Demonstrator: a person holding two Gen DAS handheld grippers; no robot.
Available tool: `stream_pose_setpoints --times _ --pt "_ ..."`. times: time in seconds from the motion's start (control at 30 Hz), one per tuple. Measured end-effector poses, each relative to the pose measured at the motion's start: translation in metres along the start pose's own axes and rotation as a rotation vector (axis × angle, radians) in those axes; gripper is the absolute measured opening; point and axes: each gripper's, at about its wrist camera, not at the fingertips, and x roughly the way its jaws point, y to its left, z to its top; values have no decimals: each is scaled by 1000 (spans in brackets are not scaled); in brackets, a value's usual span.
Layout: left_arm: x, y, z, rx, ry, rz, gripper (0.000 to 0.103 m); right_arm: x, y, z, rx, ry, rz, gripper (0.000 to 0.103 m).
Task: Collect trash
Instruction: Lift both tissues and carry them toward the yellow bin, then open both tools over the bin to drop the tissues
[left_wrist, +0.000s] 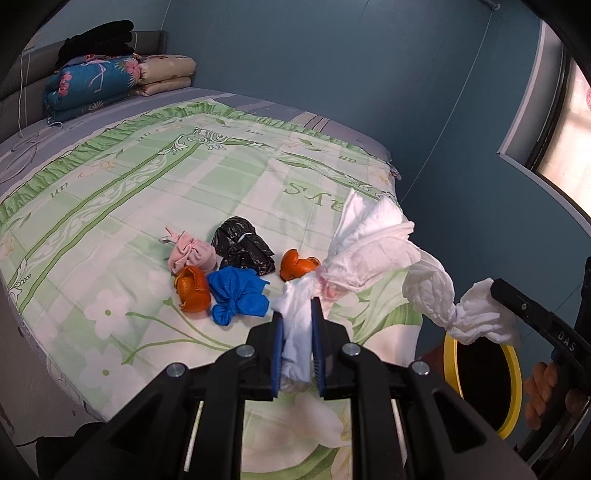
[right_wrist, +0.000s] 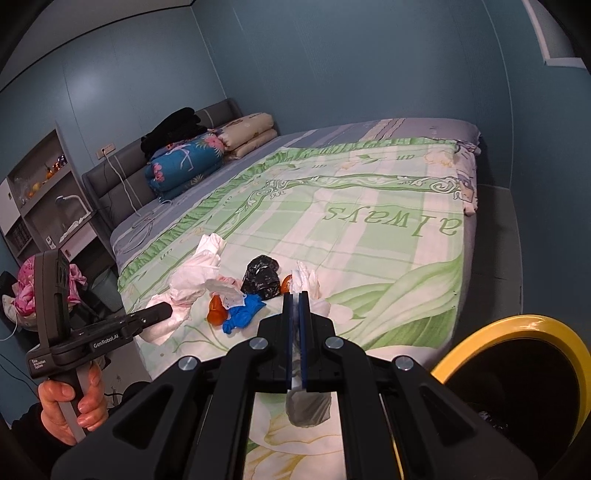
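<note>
From the left wrist view, the left tool (left_wrist: 297, 314) is clamped on a white tissue wad (left_wrist: 369, 254), a knotted bundle that rises from between the blue pads and fans out up and to the right. Further right, the right tool (left_wrist: 496, 291) enters from the frame edge, closed on a second white tissue twist (left_wrist: 454, 306) whose long axis runs left to right. Directly below that twist sits the yellow-rimmed bin (left_wrist: 452, 358), its dark mouth open beside the bed (left_wrist: 258, 177); the right tool is clearly the nearer of the two to it. Left on the bedspread, well apart from the bin, lie a pink bundle (left_wrist: 192, 254), a black plastic bag (left_wrist: 242, 245), a blue knotted bag (left_wrist: 236, 293) and two pieces of orange peel (left_wrist: 192, 290). From the right wrist view, the right tool (right_wrist: 295, 295) has its pads pressed almost together on thin white tissue (right_wrist: 308, 402), which hangs below the pads over the bed's edge. The yellow-rimmed bin (right_wrist: 517, 325) lies low and to the right of this tool, just beside it. The left tool (right_wrist: 164, 310) sits far left, gripping its white wad (right_wrist: 195, 273) above the remaining pile. The release into the bin likely falls to the right tool first, with a short shift rightward.
</note>
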Motion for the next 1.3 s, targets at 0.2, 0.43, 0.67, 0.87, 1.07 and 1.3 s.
stream_pose_setpoints --times 0.2,0.43,0.67,0.87,1.07,1.3 --pt "3 -22 1 33 8 -25 13 -14 -16 3 31 -28 -27 2" --pt "5 -53 1 88 12 -54 13 -29 -35 3 63 -55 -58 2" --pt "10 -82 0 141 22 -83 13 -48 -54 2 94 -86 -88 2" --pt "15 -105 -1 179 34 -106 13 -62 -68 2 114 -117 -124 2" --pt "19 -124 -6 211 52 -128 13 -77 -83 1 142 -147 -157 2" --pt "24 -148 -10 245 73 -154 13 -88 -101 -5 181 -161 -180 2"
